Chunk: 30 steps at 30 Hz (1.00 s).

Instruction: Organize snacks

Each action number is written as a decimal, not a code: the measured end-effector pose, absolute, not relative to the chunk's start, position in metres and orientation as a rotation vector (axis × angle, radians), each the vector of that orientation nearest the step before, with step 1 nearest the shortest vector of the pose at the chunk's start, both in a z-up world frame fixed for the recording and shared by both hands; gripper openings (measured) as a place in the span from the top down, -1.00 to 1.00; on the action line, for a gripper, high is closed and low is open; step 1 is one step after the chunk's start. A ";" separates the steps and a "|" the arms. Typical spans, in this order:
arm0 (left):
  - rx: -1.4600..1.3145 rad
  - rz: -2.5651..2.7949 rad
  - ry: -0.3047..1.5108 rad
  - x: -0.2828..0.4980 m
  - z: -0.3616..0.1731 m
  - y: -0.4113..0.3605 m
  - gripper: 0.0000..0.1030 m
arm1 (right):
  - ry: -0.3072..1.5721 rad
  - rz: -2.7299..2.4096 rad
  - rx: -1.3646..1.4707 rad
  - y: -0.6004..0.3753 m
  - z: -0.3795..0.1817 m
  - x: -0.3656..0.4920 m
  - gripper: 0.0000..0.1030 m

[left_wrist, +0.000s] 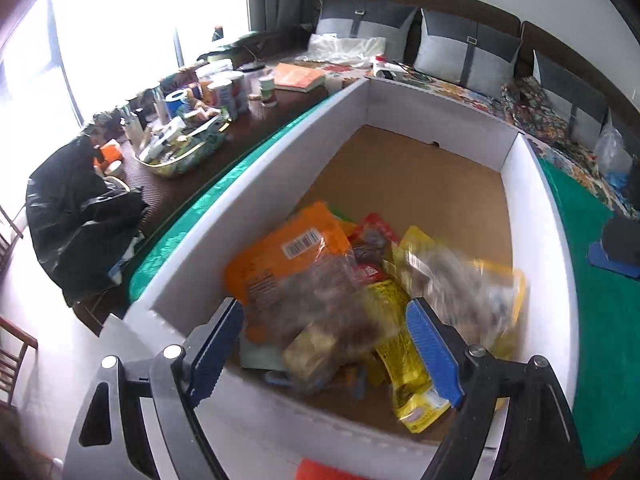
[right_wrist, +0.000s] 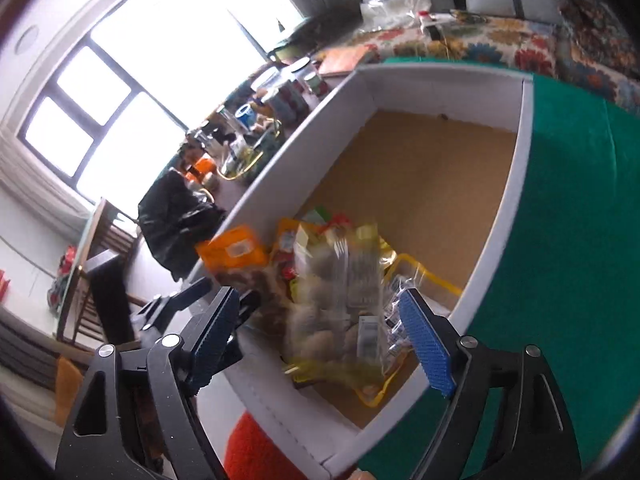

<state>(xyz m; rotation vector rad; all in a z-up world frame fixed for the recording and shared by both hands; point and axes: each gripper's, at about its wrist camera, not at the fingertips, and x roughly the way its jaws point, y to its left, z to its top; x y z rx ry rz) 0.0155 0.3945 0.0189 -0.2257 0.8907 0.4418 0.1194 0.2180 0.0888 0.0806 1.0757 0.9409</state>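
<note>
Left wrist view: I have my left gripper (left_wrist: pixel 326 350) over the near end of the white box (left_wrist: pixel 256 176), its jaws released, nothing pressed between the pads. The snack packets (left_wrist: pixel 360 292) lie heaped straight ahead and below, on the box's brown floor at its near end. An orange packet (left_wrist: pixel 288 252) sits to the left, a yellow packet (left_wrist: pixel 404 360) runs lengthwise toward me beside the right pad.

Right wrist view: my right gripper (right_wrist: pixel 320 340) also has its jaws released and empty. A blurred clear bag (right_wrist: pixel 340 300) sits between and beyond the pads, long axis roughly along my pointing line. I judge the right nearer to it.
</note>
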 end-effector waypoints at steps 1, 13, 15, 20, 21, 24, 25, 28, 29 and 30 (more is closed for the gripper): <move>-0.216 0.448 0.881 0.011 0.020 0.392 -0.62 | 1.073 0.934 0.092 0.214 0.087 0.117 -0.65; -0.140 0.513 0.644 -0.004 0.109 0.360 -1.00 | 0.811 0.855 -0.107 0.172 0.142 0.094 -0.65; -0.171 0.542 0.661 -0.004 0.109 0.362 -1.00 | 0.749 0.845 -0.184 0.171 0.148 0.082 -0.65; -0.151 0.646 0.670 -0.011 0.105 0.357 -1.00 | 0.719 0.817 -0.269 0.175 0.148 0.067 -0.65; -0.140 0.647 0.674 -0.012 0.105 0.355 -1.00 | 0.724 0.817 -0.268 0.177 0.146 0.066 -0.65; -0.120 0.652 0.680 -0.015 0.104 0.352 -1.00 | 0.731 0.808 -0.276 0.180 0.143 0.064 -0.65; -0.119 0.653 0.677 -0.016 0.104 0.351 -1.00 | 0.729 0.803 -0.283 0.182 0.142 0.063 -0.65; -0.113 0.659 0.673 -0.019 0.106 0.351 -1.00 | 0.729 0.789 -0.309 0.185 0.141 0.061 -0.65; -0.111 0.660 0.677 -0.020 0.107 0.351 -1.00 | 0.731 0.784 -0.312 0.186 0.141 0.061 -0.65; -0.107 0.657 0.689 -0.019 0.106 0.351 -1.00 | 0.731 0.782 -0.310 0.185 0.141 0.061 -0.65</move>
